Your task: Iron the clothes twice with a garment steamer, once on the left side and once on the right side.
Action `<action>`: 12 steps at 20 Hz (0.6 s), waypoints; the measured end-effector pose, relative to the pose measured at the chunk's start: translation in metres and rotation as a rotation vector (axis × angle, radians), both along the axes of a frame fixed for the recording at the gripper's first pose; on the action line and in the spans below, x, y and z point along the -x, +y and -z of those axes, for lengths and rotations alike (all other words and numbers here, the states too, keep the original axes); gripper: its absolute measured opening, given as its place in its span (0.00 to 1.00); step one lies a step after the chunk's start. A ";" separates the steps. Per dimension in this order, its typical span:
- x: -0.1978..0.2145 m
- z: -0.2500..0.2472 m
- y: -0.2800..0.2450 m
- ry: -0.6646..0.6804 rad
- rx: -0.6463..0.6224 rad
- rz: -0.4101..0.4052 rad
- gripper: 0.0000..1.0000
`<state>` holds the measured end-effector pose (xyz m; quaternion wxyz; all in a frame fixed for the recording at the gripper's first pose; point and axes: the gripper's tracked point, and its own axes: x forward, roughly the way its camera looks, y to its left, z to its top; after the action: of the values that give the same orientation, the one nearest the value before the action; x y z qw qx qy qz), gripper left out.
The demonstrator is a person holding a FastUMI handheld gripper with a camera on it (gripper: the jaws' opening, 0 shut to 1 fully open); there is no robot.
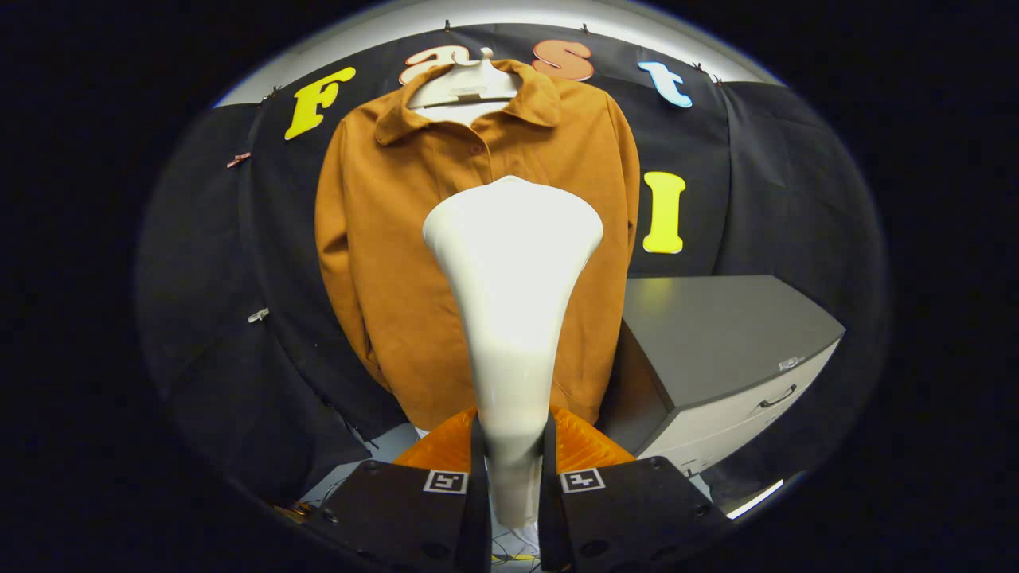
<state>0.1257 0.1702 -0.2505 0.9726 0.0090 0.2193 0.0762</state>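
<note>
A brown-orange jacket [382, 239] hangs on a white hanger [466, 83] against the black booth wall, facing me. A white garment steamer [513, 270] stands upright between my fingers, its narrow handle gripped low and its wide head flaring up in front of the jacket's chest. My gripper [513, 469] is shut on the steamer's handle, with both fingers pressing its sides. The steamer head hides the middle of the jacket, and I cannot tell whether it touches the cloth.
A grey cabinet [716, 326] with a drawer handle [778, 396] stands to the right of the jacket, close to its hem. Black cloth covers the wall behind and to both sides. Thin cables lie on the floor below the fingers.
</note>
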 end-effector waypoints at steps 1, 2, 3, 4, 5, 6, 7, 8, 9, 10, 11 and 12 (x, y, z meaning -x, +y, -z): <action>-0.001 -0.010 0.008 -0.018 -0.001 -0.007 0.27; -0.002 -0.020 0.016 -0.039 -0.002 -0.013 0.27; -0.004 -0.028 0.024 -0.057 -0.001 -0.021 0.27; -0.007 -0.037 0.033 -0.074 0.004 -0.030 0.27; -0.009 -0.044 0.043 -0.090 0.005 -0.038 0.27; -0.012 -0.048 0.053 -0.096 0.004 -0.048 0.27; -0.015 -0.052 0.061 -0.104 -0.001 -0.053 0.27; -0.020 -0.055 0.070 -0.109 0.000 -0.056 0.27; -0.025 -0.057 0.077 -0.116 0.004 -0.059 0.27; -0.030 -0.059 0.086 -0.124 0.010 -0.063 0.27; -0.036 -0.060 0.093 -0.131 0.018 -0.067 0.27; -0.041 -0.061 0.099 -0.133 0.024 -0.067 0.27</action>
<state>0.1671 0.2693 -0.1898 0.9820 -0.0149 0.1553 0.1064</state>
